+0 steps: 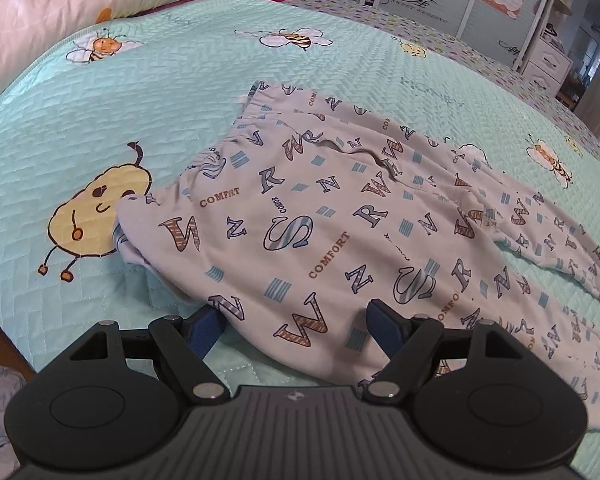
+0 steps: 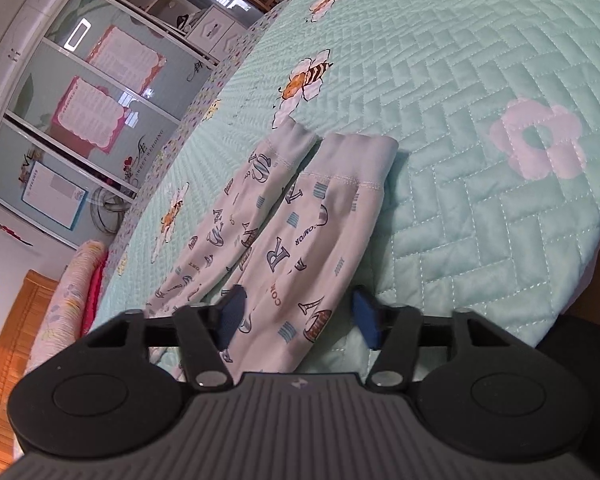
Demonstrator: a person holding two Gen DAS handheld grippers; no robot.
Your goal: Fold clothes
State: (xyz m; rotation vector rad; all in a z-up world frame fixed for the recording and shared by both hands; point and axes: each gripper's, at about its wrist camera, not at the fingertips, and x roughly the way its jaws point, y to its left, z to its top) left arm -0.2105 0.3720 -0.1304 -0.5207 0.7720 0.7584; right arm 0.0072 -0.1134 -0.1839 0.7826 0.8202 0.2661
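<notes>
Soft, even daylight fills both views, leaving the mint-green quilted bedspread [image 1: 180, 120] bright and sharp, with only faint shadows under the edges of the pale letter-printed cotton trousers [image 1: 320, 220]. Fisheye distortion bends the bedspread's far edge into a curve and warps the glossy white-framed wardrobe doors [image 2: 100, 92], where window glare shows. The top right corner of the left wrist view turns dim and slightly soft.
</notes>
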